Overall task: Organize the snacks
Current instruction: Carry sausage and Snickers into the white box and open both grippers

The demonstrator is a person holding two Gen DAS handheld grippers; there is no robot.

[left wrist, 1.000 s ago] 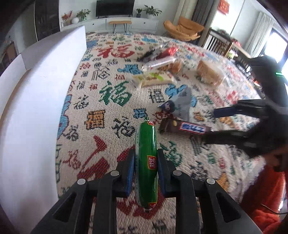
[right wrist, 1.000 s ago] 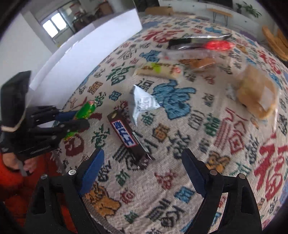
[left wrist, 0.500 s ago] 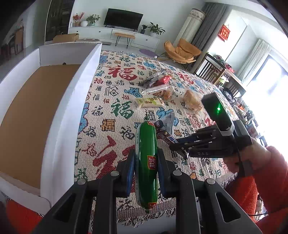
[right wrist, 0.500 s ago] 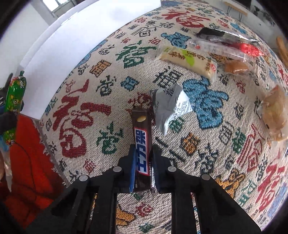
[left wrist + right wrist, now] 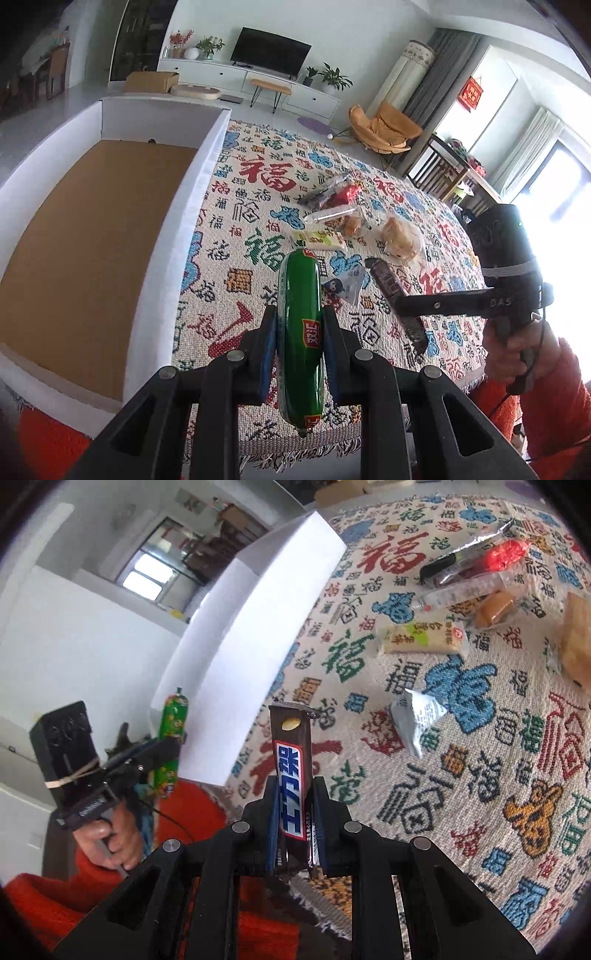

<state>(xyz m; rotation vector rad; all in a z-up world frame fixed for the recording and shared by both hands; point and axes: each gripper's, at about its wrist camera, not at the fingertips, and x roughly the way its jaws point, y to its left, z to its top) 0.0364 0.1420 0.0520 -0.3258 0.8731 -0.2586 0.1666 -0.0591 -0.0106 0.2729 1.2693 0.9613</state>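
To the left of the left gripper (image 5: 299, 350) stands the open white box (image 5: 166, 236), its brown cardboard floor bare. The left gripper pinches a green sausage (image 5: 300, 332) across its lower half; the sausage runs lengthwise between the blue pads, its tip jutting forward beyond them, lifted clear of the patterned cloth (image 5: 236, 206). To its right, the right gripper (image 5: 293, 823) is pressed shut on a brown chocolate bar (image 5: 291, 771), which stands out forward between the pads, also off the cloth. Ahead of and right of the right gripper lie a small silver packet (image 5: 415, 720), a pale yellow wafer pack (image 5: 421, 638), clear-wrapped pastries (image 5: 491, 605) and a red-and-black packet (image 5: 480, 559).
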